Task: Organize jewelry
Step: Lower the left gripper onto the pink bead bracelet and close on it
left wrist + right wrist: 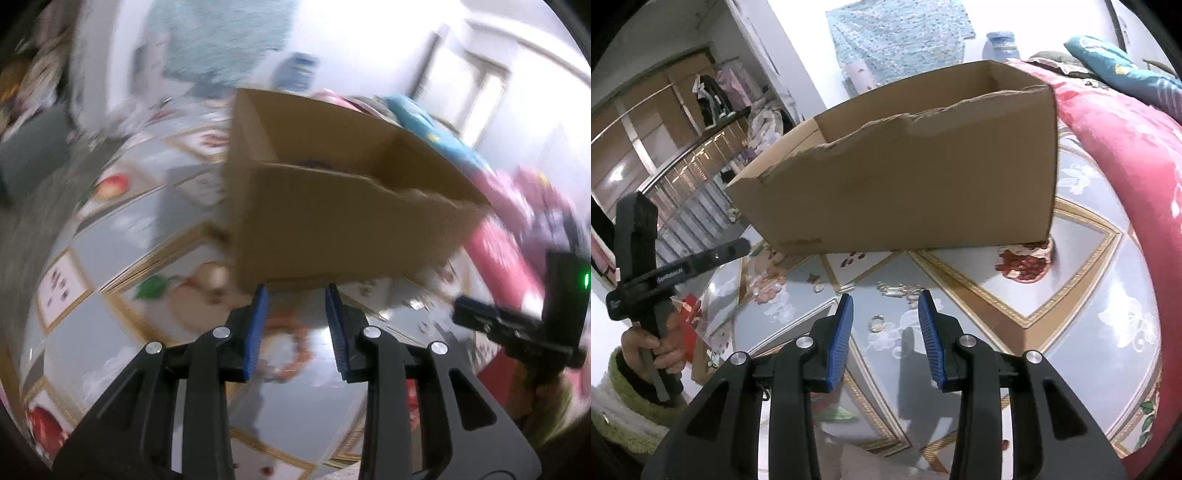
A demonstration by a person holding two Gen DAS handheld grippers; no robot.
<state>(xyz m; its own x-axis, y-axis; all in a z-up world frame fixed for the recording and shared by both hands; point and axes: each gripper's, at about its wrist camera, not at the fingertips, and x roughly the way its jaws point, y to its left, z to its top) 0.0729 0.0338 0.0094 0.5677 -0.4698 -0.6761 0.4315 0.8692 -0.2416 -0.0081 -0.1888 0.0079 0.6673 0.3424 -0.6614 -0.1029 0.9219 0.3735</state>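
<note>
Bearing no readable print, plain cardboard box faces open right tongs

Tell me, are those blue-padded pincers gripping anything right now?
No. The left gripper and right gripper both stand open with nothing between their pads, in front of the brown cardboard box.

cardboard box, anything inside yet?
The left wrist view shows a small dark shape just above the near wall of the cardboard box, too blurred to identify. That wall covers the floor; the right wrist view shows only bare inner walls.
</note>
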